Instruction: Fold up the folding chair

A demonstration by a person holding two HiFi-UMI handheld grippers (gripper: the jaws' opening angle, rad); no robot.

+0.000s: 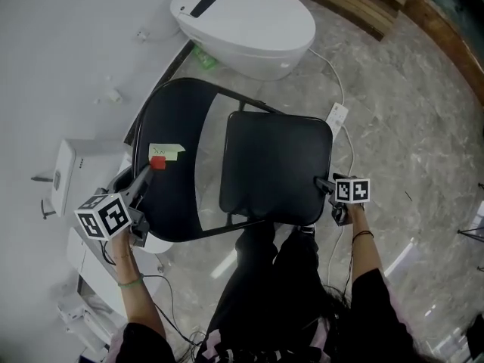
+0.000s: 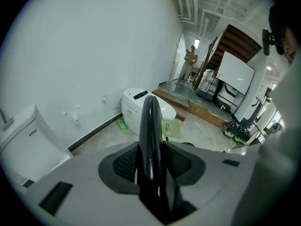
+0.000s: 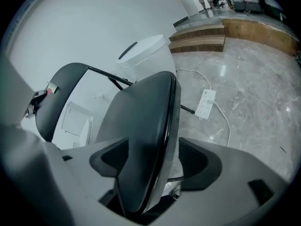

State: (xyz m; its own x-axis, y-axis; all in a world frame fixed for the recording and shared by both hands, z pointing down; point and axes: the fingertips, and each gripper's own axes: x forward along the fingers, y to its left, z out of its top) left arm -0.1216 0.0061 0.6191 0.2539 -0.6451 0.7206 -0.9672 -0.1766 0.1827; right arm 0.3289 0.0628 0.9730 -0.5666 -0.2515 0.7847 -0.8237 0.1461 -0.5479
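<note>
Black vinyl fills both gripper views. Nearest the person, at the lower left of the head view, the left gripper [image 1: 145,176] is clamped on the rim of the chair's back [image 2: 151,126], with its pads pressed against either face of the thin edge. At the lower right, the right gripper [image 1: 333,188] stands wide apart around the lower right corner of the seat [image 3: 141,126]. The seat's edge lies between the jaws, but a gap shows beside one pad, so it has no hold yet. The folding chair [image 1: 265,134] stands unfolded mid-frame on the marble floor [image 1: 408,127], seat down and back to the left, with a green note [image 1: 166,151] stuck on the back.

The step in hand, I judge, is gripping the seat so it can be swung up toward the back. To do it well:

- Push the right gripper deeper over the edge before closing, so the pads bite on the padded board and not just its lip.
- Close firmly, then lift in an arc about the hinge while the left gripper holds the back steady.
- Keep the person's legs [image 1: 291,263], just below the seat in the frame, clear of the closing frame.

Beyond the chair, a power strip [image 1: 338,116] and its cable lie near the far legs, and a white rounded appliance [image 1: 242,21] stands just behind. The chair may slide toward them as it closes.
</note>
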